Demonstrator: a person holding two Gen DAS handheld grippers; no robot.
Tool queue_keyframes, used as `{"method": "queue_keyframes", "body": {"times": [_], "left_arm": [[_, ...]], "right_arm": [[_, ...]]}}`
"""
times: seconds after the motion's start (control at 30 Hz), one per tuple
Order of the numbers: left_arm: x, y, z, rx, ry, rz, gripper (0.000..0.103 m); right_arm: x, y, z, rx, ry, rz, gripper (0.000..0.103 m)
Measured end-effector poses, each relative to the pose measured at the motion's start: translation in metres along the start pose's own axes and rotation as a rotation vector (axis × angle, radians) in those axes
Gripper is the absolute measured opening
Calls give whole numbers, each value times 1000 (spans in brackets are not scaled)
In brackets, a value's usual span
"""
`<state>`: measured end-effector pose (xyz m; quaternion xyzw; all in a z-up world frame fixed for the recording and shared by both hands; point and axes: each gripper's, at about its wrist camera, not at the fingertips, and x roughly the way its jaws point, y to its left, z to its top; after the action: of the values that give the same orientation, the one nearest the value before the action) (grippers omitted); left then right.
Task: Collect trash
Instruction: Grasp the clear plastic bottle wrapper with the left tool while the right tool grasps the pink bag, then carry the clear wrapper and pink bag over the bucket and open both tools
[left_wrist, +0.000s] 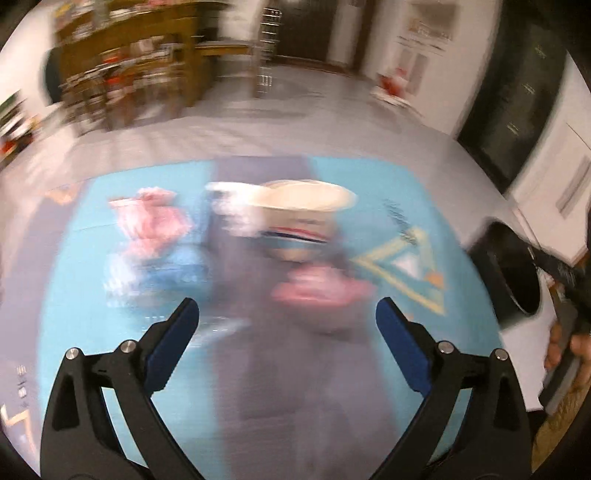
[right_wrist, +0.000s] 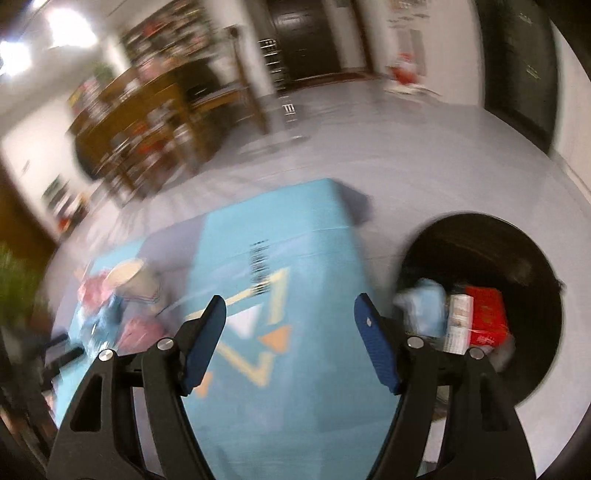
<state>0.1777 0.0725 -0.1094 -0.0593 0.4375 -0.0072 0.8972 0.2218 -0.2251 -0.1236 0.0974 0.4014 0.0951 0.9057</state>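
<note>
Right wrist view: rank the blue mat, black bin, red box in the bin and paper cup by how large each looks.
1. Blue mat
2. Black bin
3. Red box and paper cup: alike in apparent size and blurred, so unranked.

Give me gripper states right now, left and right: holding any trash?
Left gripper: open wide, empty, over the blue mat.
Right gripper: open, empty, over the mat beside the black bin.
</note>
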Motion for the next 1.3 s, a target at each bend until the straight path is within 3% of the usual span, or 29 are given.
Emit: {"method": "queue_keyframes", "body": {"times": [0.1, 0.23, 0.4, 0.6, 0.73, 0.83, 0.9, 0.97, 1.07, 1.3], "left_arm": [[-10, 62, -2, -177, -19, 23, 96], [-4, 123, -21, -378, 14, -58, 96], [23, 146, -39, -533, 116, -167, 96], [33, 123, -37, -457, 118, -131, 96], [47, 107, -33, -367, 118, -65, 96], [59, 105, -33, -356, 129, -38, 94], [65, 108, -34, -359, 139, 0, 80], [69, 114, -37, -379, 152, 5, 53], [67, 120, -39, -404, 147, 14, 43], [54, 122, -43, -397, 131, 40, 29]], "right_arm": [[12, 40, -7, -113, 29, 59, 73], [32, 85, -23, -230, 93, 102, 73], [58, 133, -43, -364, 174, 135, 73], [78, 166, -42, -389, 202, 173, 74], [94, 172, -41, -377, 218, 168, 75], [105, 174, -42, -365, 243, 178, 75], [112, 176, -45, -371, 261, 180, 75], [116, 179, -47, -383, 271, 182, 75], [117, 183, -50, -403, 267, 190, 74], [115, 185, -55, -434, 260, 183, 51]]}}
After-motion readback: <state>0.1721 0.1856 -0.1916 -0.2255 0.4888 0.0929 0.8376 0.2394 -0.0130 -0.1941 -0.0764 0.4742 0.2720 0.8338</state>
